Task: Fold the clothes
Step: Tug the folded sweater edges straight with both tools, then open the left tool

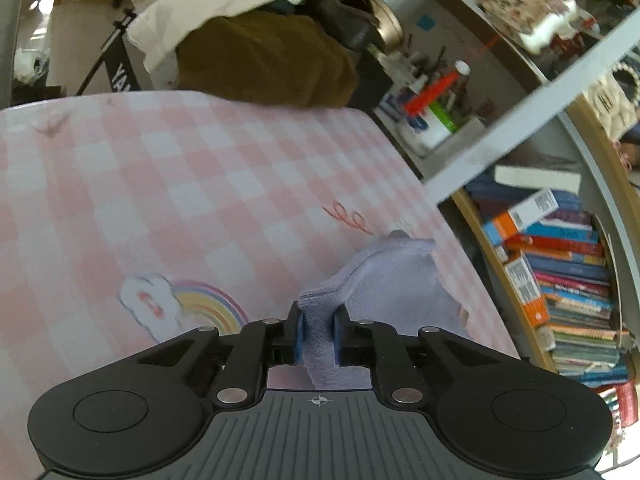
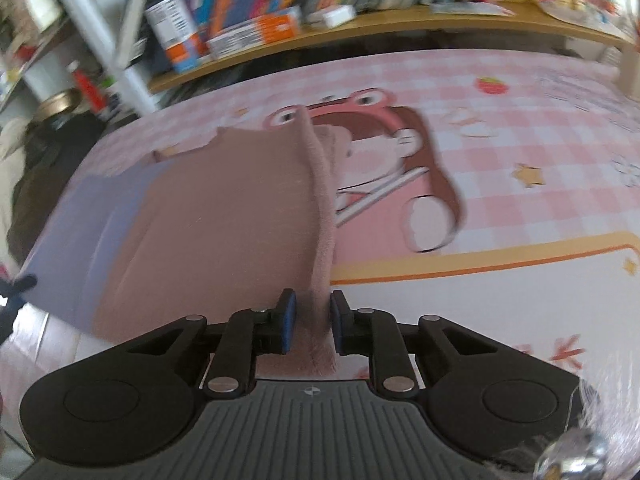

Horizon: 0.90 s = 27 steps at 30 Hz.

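Note:
A lavender cloth [image 1: 384, 276] lies on the pink checked table cover [image 1: 160, 184], one edge lifted. My left gripper [image 1: 319, 320] is shut on that edge, its blue pads pressing the cloth. In the right wrist view the cloth shows a pinkish-brown side [image 2: 224, 220] and a lavender part [image 2: 92, 216], spread over the table cover [image 2: 500, 152]. My right gripper [image 2: 312, 320] is shut on the cloth's near hem, which runs up from between the pads as a raised fold. The view is motion-blurred.
A pile of brown and white clothes [image 1: 256, 52] sits past the table's far edge. A shelf unit with books [image 1: 568, 272] and a box of pens [image 1: 432, 104] stands along the table's side; the books also show in the right wrist view [image 2: 280, 12].

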Available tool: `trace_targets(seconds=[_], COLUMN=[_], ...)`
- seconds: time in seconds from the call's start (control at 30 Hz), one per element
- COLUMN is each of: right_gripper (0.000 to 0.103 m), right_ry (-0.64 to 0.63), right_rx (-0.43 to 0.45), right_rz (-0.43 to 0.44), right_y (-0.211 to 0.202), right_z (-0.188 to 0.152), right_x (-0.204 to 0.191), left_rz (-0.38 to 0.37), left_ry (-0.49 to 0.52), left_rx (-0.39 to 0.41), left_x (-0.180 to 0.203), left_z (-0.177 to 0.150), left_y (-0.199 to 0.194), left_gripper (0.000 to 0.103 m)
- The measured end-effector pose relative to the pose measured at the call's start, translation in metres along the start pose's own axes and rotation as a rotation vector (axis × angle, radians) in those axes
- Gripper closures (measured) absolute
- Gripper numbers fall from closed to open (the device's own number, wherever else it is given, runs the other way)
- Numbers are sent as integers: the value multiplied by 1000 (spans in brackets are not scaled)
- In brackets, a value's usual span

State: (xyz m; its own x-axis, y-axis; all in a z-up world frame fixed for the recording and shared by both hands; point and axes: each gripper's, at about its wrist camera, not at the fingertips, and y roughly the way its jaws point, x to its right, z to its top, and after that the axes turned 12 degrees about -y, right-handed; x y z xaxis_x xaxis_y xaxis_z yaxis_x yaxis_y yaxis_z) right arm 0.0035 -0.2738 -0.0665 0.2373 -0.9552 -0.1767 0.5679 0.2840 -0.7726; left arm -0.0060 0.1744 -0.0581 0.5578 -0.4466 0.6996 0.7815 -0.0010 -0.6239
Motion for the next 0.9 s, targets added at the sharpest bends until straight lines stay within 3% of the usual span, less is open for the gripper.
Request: trace_targets(seconds=[0.1,0.17,0.27,0.4,0.9], right_gripper=[86,86,86,85,84], right_ry=[-26,-25,-6,2,13], right_rx=[2,1,1,5,6], right_rz=[-4,-8,-4,-12,-32], right_y=[3,3,3,3,2], right_z=[0,0,0,-1,-3], right_x=[-15,-16,-13,-14,-16], left_rz=[-16,-25,-46,-51,-14], left_ry=[-2,0,-13,-63,-90], left_rx=[-23,-36,-50,-53,-124], left_x=[-4,-5,-6,-8,-8], left_z=[4,4,4,7,-3], left_y=[4,7,11,14,13], left_gripper=[89,75,68,68,67])
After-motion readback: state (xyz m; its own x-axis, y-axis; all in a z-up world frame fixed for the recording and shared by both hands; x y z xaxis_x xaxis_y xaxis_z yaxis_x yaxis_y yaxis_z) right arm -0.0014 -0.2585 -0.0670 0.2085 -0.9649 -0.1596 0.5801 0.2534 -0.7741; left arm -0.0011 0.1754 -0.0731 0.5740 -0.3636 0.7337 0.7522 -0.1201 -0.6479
